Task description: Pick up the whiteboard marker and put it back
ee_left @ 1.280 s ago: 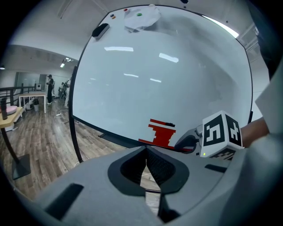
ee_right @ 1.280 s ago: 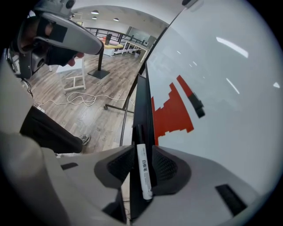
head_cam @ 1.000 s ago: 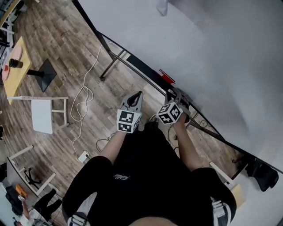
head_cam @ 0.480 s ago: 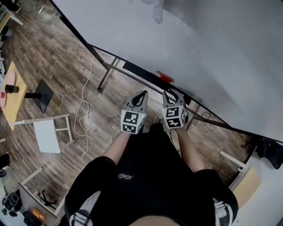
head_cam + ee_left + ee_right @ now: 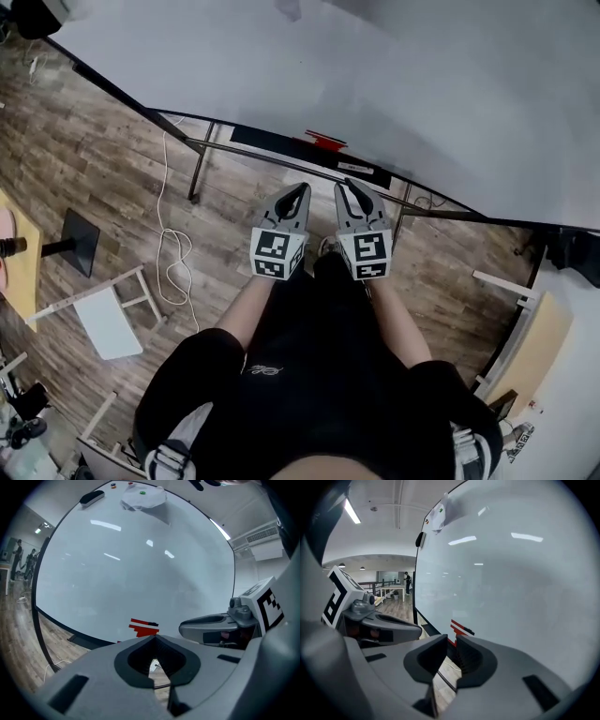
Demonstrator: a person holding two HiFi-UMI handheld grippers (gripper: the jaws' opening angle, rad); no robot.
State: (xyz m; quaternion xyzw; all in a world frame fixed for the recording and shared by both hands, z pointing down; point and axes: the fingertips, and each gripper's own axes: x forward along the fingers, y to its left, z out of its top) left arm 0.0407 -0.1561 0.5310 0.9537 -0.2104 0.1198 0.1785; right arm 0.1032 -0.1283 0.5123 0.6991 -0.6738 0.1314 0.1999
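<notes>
- Whiteboard marker [image 5: 325, 141], red with a dark end, lies on the ledge [image 5: 272, 139] at the foot of the whiteboard [image 5: 422, 84], seemingly among other red sticks. Its long axis runs along the whiteboard's lower edge.
- Left gripper [image 5: 302, 190] and right gripper [image 5: 352, 186] hang side by side, short of the whiteboard's lower edge and pointing at it. The marker lies ahead, between their lines and apart from both.
- Left gripper's jaw tips meet with nothing in them. Right gripper's jaws are closing, with a narrow gap and nothing between them.
- Neither gripper looks clearly nearer. The right gripper view has the marker straight past its gap, so it seems the likelier picker, with wider jaws set across the marker's length.
- Whiteboard's face rises directly behind the ledge, so open room lies only in front and above. The stand frame [image 5: 202, 159] and the floor [image 5: 112, 169] sit below the whiteboard's edge, and the left gripper crowds in just beside the right.
</notes>
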